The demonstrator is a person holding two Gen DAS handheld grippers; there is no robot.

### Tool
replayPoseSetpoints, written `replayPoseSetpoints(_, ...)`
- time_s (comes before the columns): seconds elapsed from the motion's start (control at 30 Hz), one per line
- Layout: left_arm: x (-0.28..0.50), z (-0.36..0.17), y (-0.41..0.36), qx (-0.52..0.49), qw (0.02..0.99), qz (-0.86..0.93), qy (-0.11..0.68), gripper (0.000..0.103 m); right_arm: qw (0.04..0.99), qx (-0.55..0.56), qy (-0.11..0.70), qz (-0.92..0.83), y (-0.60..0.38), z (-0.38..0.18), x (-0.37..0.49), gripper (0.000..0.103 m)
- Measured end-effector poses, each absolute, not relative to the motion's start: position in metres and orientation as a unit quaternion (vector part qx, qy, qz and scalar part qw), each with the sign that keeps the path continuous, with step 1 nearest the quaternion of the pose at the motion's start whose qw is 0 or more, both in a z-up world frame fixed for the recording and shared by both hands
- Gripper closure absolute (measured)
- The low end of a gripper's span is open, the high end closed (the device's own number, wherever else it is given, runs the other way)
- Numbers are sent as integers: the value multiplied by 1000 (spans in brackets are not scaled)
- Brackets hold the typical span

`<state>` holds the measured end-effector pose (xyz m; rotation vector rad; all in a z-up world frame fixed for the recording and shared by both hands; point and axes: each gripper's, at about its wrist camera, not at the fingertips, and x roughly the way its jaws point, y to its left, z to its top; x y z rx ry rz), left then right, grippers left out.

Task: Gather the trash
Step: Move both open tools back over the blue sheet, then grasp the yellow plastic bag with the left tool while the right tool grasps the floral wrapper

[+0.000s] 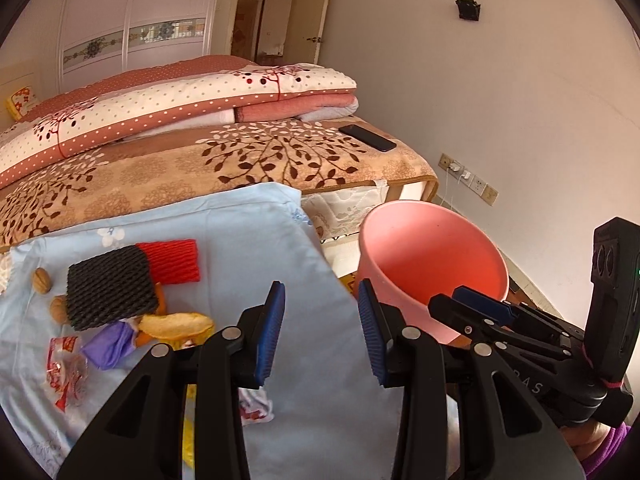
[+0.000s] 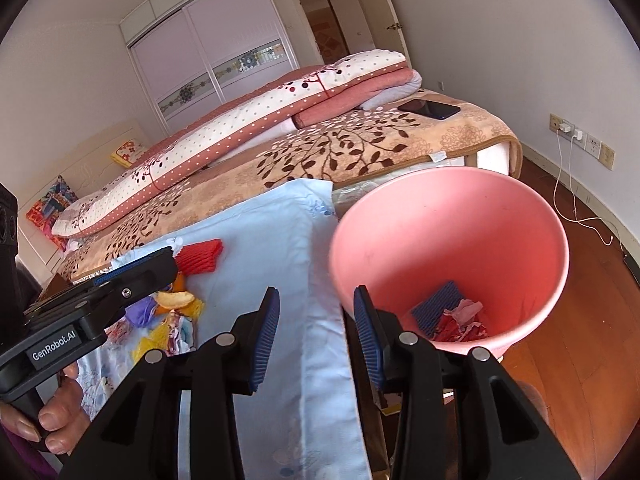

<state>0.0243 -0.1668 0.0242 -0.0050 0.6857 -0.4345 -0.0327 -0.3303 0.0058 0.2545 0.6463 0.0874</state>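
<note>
Several scraps lie heaped on the pale blue cloth [image 1: 280,248] in the left wrist view: a black ribbed foam net [image 1: 110,286], a red ribbed foam net [image 1: 172,260], two walnuts [image 1: 42,280], curled orange peel [image 1: 176,326], a crumpled purple wrapper [image 1: 108,344] and a clear red-printed wrapper [image 1: 66,368]. The left gripper [image 1: 322,332] hangs above bare cloth just right of the heap, jaws spread and nothing between them, probably placed to pick the next piece. The round pink plastic bin [image 1: 432,264] stands off the cloth's right edge, low beside the brown leaf-patterned bed [image 1: 224,160], so scraps can be dropped straight in. The right gripper [image 1: 480,306] reaches toward the bin's near rim.

From the right wrist view, the right gripper [image 2: 316,332] sits over the cloth's edge at the bin's [image 2: 532,216] near rim, jaws apart and empty; my guess is it has nothing left to release. The bin already holds a blue ribbed foam piece [image 2: 436,306] and crumpled red and pink paper [image 2: 464,324]. The left gripper [image 2: 132,268] shows at the left, a hand [image 2: 56,416] round its grip.
</note>
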Motion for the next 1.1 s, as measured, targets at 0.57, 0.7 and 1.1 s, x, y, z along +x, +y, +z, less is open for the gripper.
replayPoseSetpoints(0.57, 13, -16, -50, -64, 885, -114, 447, 65, 938, 48, 325, 108, -252, -1, -45, 56)
replayPoseSetpoints(0.7, 22, -31, -49, -100, 857, -114, 493, 65, 937, 43, 327, 112, -248, -1, -45, 56)
replayPoseSetpoints(1.1, 20, -55, -53, -136, 826, -94, 539, 65, 932, 33, 341, 122, -244, -8, -42, 53)
